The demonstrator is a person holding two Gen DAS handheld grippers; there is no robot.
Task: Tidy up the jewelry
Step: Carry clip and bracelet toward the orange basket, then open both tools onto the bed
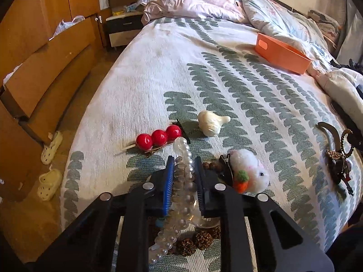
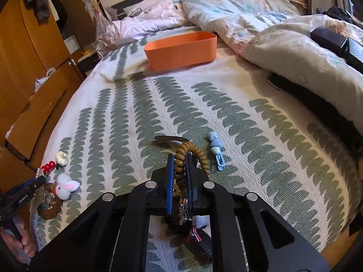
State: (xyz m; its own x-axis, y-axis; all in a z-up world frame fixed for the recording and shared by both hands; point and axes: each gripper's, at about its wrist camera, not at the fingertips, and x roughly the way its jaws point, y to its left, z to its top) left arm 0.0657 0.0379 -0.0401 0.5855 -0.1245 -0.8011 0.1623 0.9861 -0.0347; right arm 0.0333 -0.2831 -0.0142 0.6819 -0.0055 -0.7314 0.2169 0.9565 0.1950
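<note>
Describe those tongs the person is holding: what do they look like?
Both are alike. The left tongs and right tongs are matte black angular frames with cut-out slots and round silver bolt heads. Each finger carries a ribbed blue pad. The left one has small white lettering, too small to read. A bare hand shows; no cables visible.

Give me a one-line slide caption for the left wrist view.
Left gripper closed on a clear pearl-beaded hair claw, beside a red three-ball hair clip and a white fluffy bunny clip on the leaf-patterned bedspread.

One orange bin [image 2: 181,47], two tongs [image 1: 184,170] [image 2: 180,166], three red balls [image 1: 158,137]
</note>
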